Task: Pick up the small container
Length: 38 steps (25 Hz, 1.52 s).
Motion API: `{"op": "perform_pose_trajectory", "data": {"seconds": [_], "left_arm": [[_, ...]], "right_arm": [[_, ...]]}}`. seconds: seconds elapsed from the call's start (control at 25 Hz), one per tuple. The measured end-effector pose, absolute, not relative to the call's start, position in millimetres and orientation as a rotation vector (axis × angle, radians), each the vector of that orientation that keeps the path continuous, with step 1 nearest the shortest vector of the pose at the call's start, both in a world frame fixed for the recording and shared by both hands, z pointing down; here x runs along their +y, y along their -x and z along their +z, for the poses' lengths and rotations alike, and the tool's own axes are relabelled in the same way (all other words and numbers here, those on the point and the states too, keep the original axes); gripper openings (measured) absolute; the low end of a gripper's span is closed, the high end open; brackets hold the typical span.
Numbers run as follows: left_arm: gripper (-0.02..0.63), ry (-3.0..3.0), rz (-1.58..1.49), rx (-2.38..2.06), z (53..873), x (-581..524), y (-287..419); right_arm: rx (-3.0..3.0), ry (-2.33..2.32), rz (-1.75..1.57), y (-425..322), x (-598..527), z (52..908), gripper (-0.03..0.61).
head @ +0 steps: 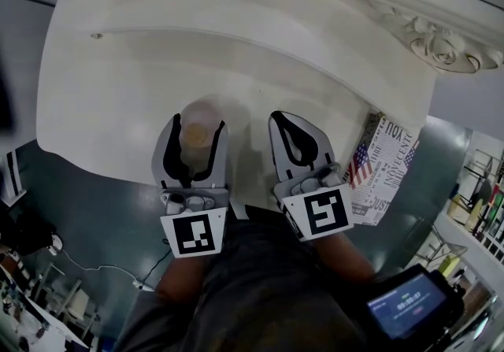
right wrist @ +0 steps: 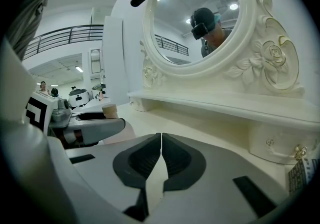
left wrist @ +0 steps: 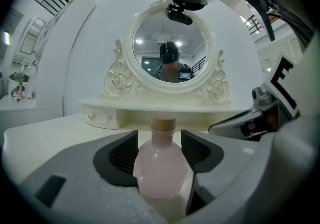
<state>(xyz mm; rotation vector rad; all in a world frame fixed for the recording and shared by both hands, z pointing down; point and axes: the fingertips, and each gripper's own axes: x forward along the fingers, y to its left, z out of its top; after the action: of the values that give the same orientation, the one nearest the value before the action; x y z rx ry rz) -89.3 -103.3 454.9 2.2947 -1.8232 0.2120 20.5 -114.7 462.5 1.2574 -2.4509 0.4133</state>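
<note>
Left gripper view showed the left gripper (left wrist: pixel 159 144) spread around the small container (left wrist: pixel 159 173), lower centre, standing on the counter (left wrist: pixel 45 130); grasp step, and it needed closing next. Right gripper (right wrist: pixel 161 160) was pressed together, empty.

Newsprint-pattern box (head: pixel 384 173): flag emblem, big upside-down letters, perhaps "YOU"; small print illegible. Device screen (head: pixel 405 303): text unreadable.

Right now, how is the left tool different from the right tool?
The left tool has its jaws wide apart, while the right tool has its jaws shut together. The left tool has the small pink bottle standing between its jaws, while the right tool has nothing in it. Both tools are grey with dark pads, and both are low over the white dressing table.
</note>
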Motion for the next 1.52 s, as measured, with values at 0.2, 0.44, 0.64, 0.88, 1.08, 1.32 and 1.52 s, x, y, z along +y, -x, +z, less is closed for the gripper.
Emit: {"op": "perform_pose_trajectory", "data": {"seconds": [0.2, 0.44, 0.64, 0.88, 1.08, 1.32, 1.52], "left_arm": [[0.239, -2.303, 0.21, -1.833, 451.1, -103.2, 89.2], [0.198, -2.296, 0.207, -1.839, 446.0, -102.0, 91.2], [0.175, -2.294, 0.21, -1.851, 445.6, -102.1, 89.8], [0.162, -2.299, 0.222, -1.859, 445.1, -102.8, 87.5], [0.155, -2.301, 0.236, -1.862, 445.7, -102.5, 86.5], [0.152, -2.301, 0.255, -1.869, 446.2, -102.4, 86.1], [0.15, -2.312, 0.249, -1.86, 445.8, -102.3, 85.5]], "right_arm": [[-2.444, -1.274, 0.414, -23.7, -116.0, 461.5, 0.015], [-2.451, -1.278, 0.406, -23.3, -113.1, 458.0, 0.015], [-2.45, -1.287, 0.408, -25.7, -111.8, 458.0, 0.015], [-2.456, -1.293, 0.403, -27.3, -110.9, 457.2, 0.015], [-2.431, -1.284, 0.423, -30.4, -106.6, 461.4, 0.015], [-2.437, -1.281, 0.417, -30.0, -106.1, 460.8, 0.015], [-2.456, -1.286, 0.407, -28.4, -107.7, 457.3, 0.015]]}}
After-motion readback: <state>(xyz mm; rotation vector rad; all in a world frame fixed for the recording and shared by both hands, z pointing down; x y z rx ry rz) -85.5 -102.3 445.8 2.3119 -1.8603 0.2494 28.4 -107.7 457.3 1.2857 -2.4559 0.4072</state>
